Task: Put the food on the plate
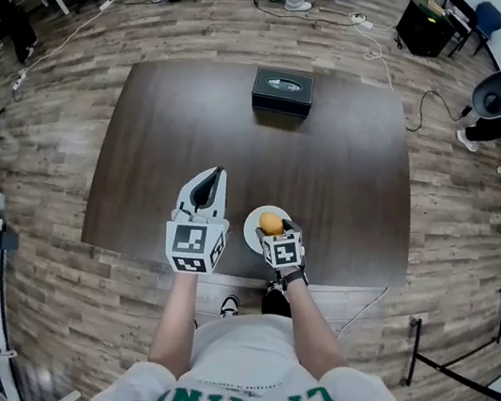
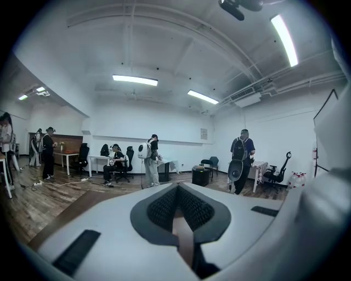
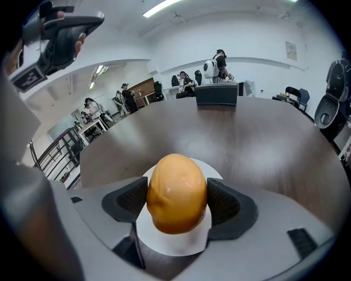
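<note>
An orange, egg-shaped piece of food (image 3: 176, 192) sits between the dark pads of my right gripper (image 3: 177, 204), which is shut on it from both sides. It hangs just above a small white plate (image 3: 173, 242). In the head view the food (image 1: 270, 223) and the right gripper (image 1: 273, 233) are over the plate (image 1: 251, 234), near the front edge of the dark table (image 1: 194, 138). My left gripper (image 1: 214, 173) is raised to the left of the plate. Its jaws are shut with nothing in them (image 2: 176, 190).
A black box (image 1: 283, 92) stands at the far middle of the table, also in the right gripper view (image 3: 216, 94). Beyond the table are a wooden floor, cables, chairs and several people. The person's shoes show under the near table edge.
</note>
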A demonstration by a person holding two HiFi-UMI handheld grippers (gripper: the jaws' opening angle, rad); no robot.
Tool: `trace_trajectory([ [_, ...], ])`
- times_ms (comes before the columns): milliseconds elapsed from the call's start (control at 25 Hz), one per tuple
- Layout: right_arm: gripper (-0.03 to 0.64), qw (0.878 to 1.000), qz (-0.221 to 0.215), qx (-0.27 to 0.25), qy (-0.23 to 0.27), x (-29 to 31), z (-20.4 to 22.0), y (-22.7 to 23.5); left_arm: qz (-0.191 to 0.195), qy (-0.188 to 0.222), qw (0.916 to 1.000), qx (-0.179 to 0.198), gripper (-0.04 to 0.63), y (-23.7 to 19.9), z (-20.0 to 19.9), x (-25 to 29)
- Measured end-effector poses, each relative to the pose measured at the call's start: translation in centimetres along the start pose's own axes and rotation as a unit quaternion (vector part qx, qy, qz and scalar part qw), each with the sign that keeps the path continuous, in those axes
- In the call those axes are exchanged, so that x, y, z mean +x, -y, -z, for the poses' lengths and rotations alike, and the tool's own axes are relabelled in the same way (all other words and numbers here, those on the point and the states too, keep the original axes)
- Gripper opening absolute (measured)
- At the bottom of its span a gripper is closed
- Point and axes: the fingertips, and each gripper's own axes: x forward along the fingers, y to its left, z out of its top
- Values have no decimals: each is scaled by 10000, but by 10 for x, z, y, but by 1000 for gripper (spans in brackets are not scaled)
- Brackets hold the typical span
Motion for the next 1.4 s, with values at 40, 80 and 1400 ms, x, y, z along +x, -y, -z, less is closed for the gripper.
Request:
trace_trajectory([
  [40, 345, 10000, -1, -4, -22, 1, 2, 0, 2, -6, 10000, 4, 11, 0, 1, 0],
  [80, 345, 10000, -2, 1, -39, 2, 3, 0, 6, -14, 10000, 8, 11, 1, 2, 0],
  [1400, 341, 9882, 334, 578, 1379, -82, -65, 31, 418, -5, 9989, 223, 11, 45, -10, -7],
])
